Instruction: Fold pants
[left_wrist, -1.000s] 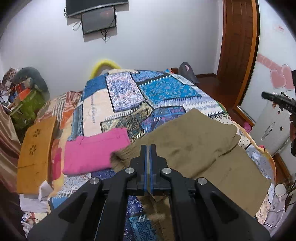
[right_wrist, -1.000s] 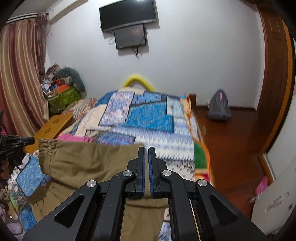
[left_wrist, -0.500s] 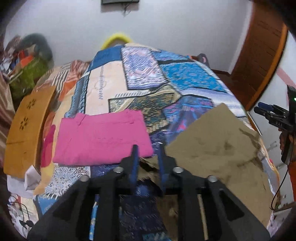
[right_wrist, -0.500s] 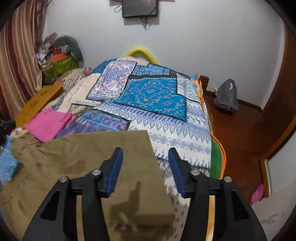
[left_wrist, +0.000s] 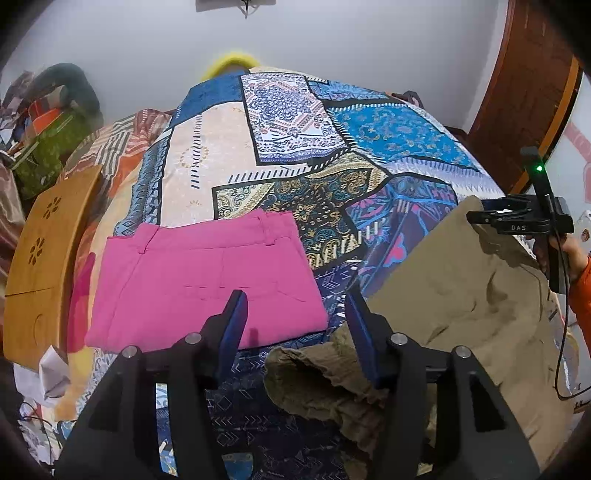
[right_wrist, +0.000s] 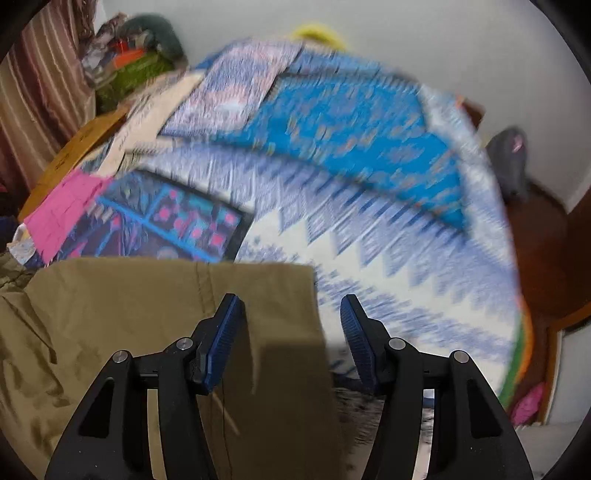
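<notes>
Olive-brown pants lie on the patterned bedspread, the gathered waistband end crumpled near me. My left gripper is open and empty just above that waistband end. My right gripper is open and empty above the pants' leg-end corner; it also shows from the side in the left wrist view at the far pants corner. The right wrist view is motion-blurred.
Folded pink pants lie on the bed left of the olive pants. A wooden lap table leans at the bed's left side. A cluttered pile sits by the wall. A grey bag sits on the floor at right.
Both grippers went from shut on the olive pants to open, letting the fabric drop onto the bed. Both views tilted down toward the bed.
</notes>
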